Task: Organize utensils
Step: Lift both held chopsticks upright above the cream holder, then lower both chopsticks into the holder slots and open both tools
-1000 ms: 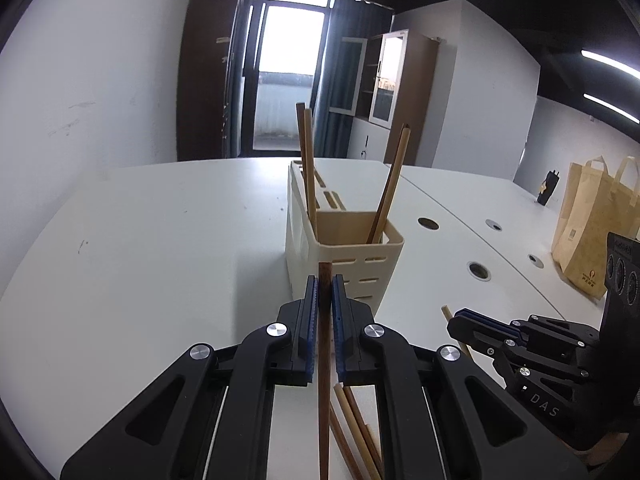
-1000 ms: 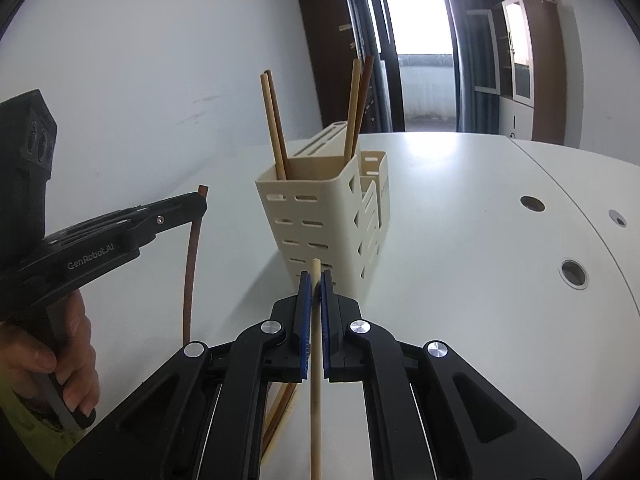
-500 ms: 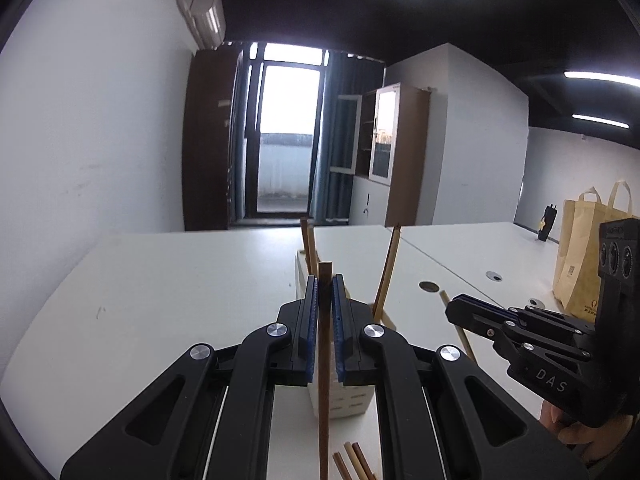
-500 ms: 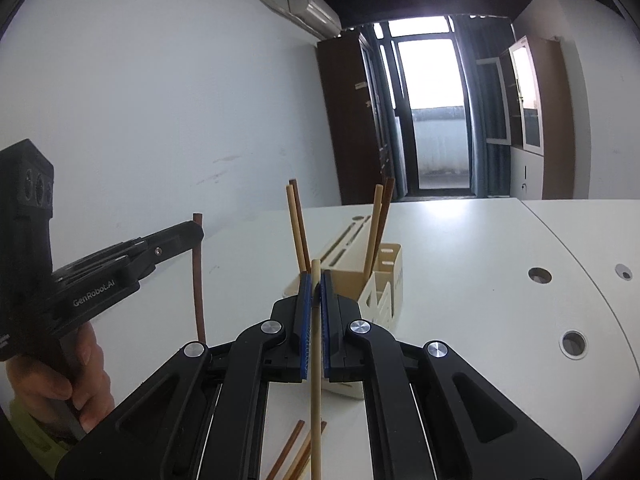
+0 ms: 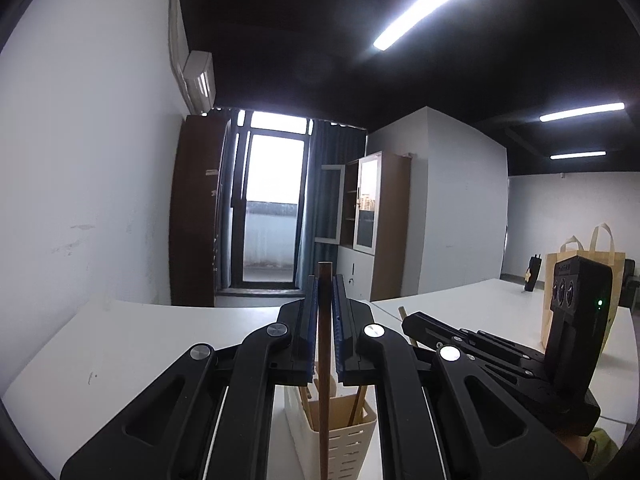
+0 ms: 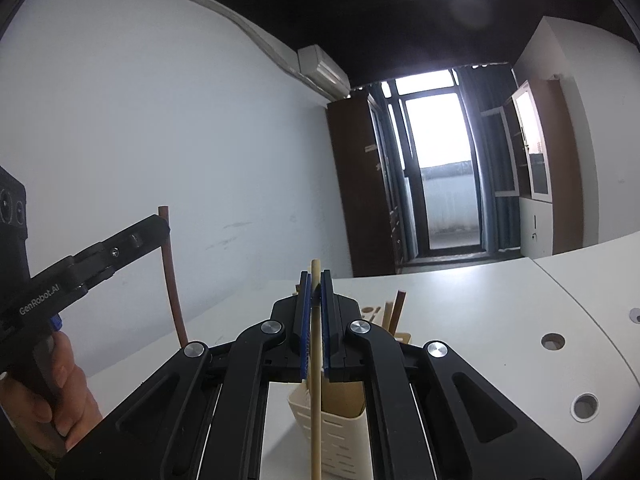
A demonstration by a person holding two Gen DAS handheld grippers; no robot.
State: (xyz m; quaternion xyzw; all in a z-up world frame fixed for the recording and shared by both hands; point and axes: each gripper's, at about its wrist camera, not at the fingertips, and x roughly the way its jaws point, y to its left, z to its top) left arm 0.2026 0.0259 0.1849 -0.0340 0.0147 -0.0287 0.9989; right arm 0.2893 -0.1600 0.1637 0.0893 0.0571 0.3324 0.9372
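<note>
two claws are up in front of you over the white tabletop, which runs wide to the far wall and the glass door. on it, near and low in both views, stands the cream slotted utensil holder, with a few chopsticks already standing in its compartment and leaning on the walls.

your left claw is pinching a dark brown chopstick between its blue pads, held upright; the stick's top pokes just above the fingertips and its lower length hangs down in front of the holder. from the right wrist view you see that same claw out to the left, the brown stick dropping below it.

your right claw is pinching a pale wooden chopstick, also upright, its tip just above the pads and its shaft crossing the holder's near wall. whether either stick's lower end is inside the holder, you cannot tell.

a brown paper bag stands far right on the tabletop.
</note>
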